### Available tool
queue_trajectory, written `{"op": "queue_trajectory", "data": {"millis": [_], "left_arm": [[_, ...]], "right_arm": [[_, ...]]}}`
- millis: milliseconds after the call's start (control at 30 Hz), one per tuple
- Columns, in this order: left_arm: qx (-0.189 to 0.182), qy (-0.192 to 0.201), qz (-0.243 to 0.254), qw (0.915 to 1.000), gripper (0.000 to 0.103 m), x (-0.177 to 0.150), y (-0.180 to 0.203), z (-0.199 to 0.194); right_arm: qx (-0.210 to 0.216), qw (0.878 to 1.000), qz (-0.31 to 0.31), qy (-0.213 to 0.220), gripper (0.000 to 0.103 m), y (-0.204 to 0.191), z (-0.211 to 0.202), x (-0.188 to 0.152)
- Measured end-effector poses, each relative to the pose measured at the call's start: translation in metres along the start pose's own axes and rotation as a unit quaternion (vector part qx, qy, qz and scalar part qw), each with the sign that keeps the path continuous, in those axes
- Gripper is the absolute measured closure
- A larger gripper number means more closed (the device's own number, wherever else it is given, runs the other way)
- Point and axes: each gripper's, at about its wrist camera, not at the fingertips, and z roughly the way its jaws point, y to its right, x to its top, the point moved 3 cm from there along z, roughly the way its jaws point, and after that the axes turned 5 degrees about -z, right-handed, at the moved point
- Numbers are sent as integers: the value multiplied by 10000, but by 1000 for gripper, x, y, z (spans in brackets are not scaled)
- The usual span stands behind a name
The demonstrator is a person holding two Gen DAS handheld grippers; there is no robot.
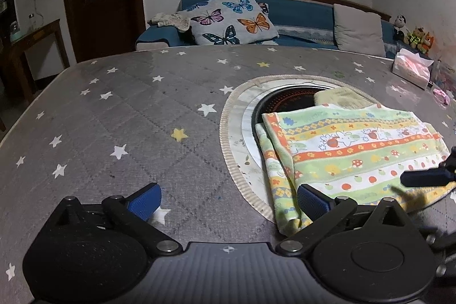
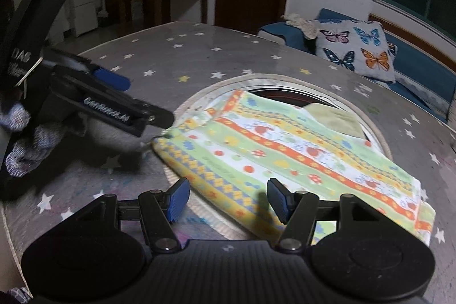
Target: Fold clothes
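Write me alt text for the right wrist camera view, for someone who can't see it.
A folded, colourful striped cotton cloth with flower and mushroom prints lies on a grey star-patterned table cover, partly over a round opening. The right gripper hovers open at its near edge; the left gripper is near the cloth's left corner.

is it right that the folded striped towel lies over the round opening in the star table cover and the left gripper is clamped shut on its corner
Not quite. The left gripper is wide open, with nothing between its blue pads, as the left wrist view shows. The rest holds: the folded striped towel does lie over the round opening in the star table cover.
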Motion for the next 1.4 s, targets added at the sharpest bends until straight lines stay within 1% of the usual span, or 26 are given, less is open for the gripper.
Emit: {"op": "queue_trajectory", "data": {"millis": [233, 367, 433, 467, 567, 667, 733, 767, 833, 933, 1167, 1300, 1400], "left_arm": [[-9, 1, -335, 9994, 0, 10, -16, 2], [-140, -24, -561, 9983, 0, 15, -25, 4], [-279, -96, -692, 9972, 0, 17, -28, 5], [-342, -123, -739, 9966, 0, 17, -28, 6], [-521, -219, -889, 9944, 1, 19, -29, 9], [-717, -301, -1042, 9915, 1, 20, -29, 12], [-852, -358, -1146, 9891, 1, 21, -29, 13], [-922, -389, -1200, 9877, 1, 21, -28, 15], [-1063, -451, -1308, 9847, 1, 21, -27, 17], [-1336, -620, -1562, 9767, 5, 22, -27, 21], [-1982, -938, -2122, 9523, 12, 27, -23, 33], [-2178, -1068, -2218, 9444, 15, 30, -14, 39], [-2344, -1243, -2423, 9332, 24, 27, -9, 45]], "right_arm": [[94, 9989, -449, -31, 43, -25, 15, 10], [101, 9979, -637, -63, 45, -37, 25, 15], [73, 9973, -733, -72, 51, -42, 30, 17], [57, 9970, -762, -75, 51, -44, 33, 18], [6, 9965, -837, -83, 57, -49, 39, 22], [-16, 9965, -832, -99, 68, -50, 43, 24], [-4, 9970, -769, -95, 78, -48, 44, 26], [2, 9972, -736, -93, 80, -47, 44, 27], [28, 9980, -627, -54, 88, -44, 42, 28], [43, 9991, -432, 32, 90, -39, 36, 32], [86, 9998, -13, 183, 91, -28, 18, 42], [96, 9995, 133, 262, 91, -23, 9, 44], [112, 9991, 237, 322, 92, -20, 4, 45]]}}
